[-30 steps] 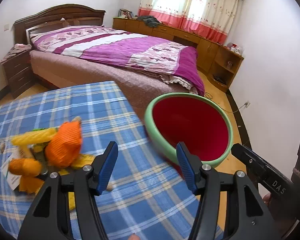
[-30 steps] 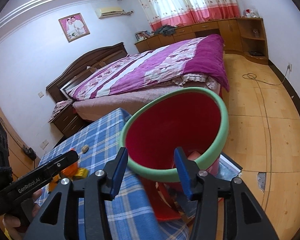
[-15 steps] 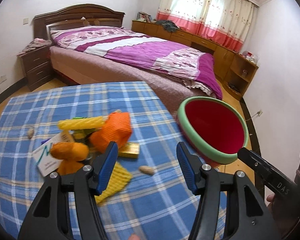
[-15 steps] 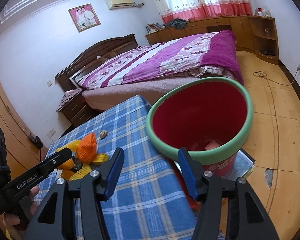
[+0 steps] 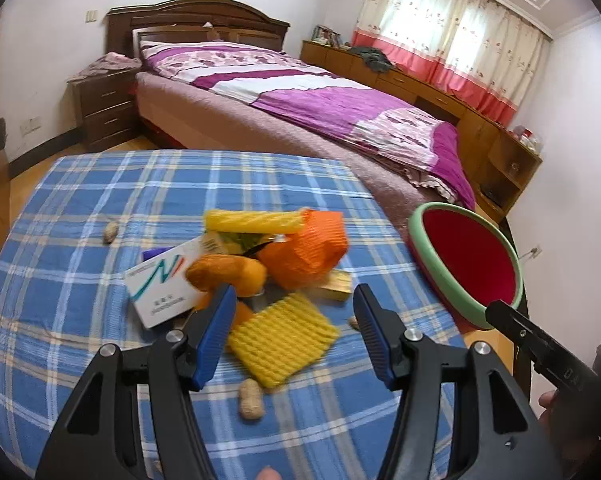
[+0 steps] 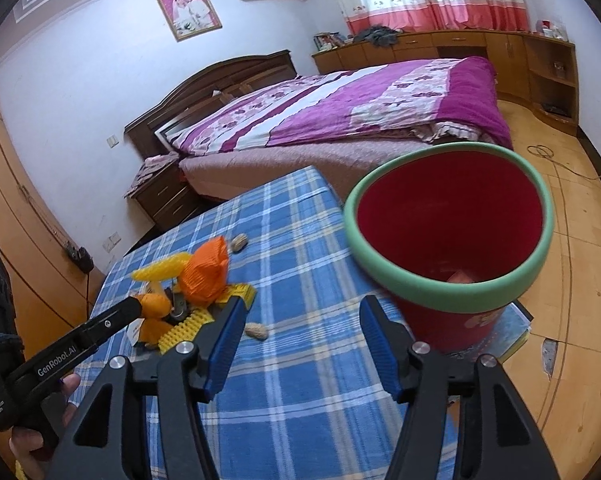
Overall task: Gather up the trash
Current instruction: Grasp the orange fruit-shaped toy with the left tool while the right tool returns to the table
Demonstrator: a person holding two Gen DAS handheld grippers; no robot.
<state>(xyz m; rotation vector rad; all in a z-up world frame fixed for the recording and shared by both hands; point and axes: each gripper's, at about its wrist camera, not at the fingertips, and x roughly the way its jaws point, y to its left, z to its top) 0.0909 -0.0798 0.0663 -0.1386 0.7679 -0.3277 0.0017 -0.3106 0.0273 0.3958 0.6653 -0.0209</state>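
Blue plaid cloth [image 5: 100,200] covers the table across the lower half of the left wrist view, with a bed [image 5: 320,108] behind it in the upper middle. At centre left of the cloth a lone peanut [image 5: 109,233] lies apart from the trash pile. That pile sits at the frame's middle: a white card [image 5: 160,284], a yellow foam roll [image 5: 252,220] along its top, an orange foam net [image 5: 308,248] to the right, and a yellow foam mat [image 5: 282,334] at its near edge, with another peanut [image 5: 250,398] just below the mat. The left gripper [image 5: 294,336] hangs over the mat with its jaws wide and nothing between them. At the right edge stands a red bin [image 5: 466,264] with a green rim, beside the table.

In the right wrist view the pile shows at centre left, the orange net [image 6: 206,276] topmost. The right gripper [image 6: 300,348] at bottom centre has its jaws opening, empty, above bare cloth. The bin [image 6: 448,292] fills the right of the frame, with some scrap at its bottom.
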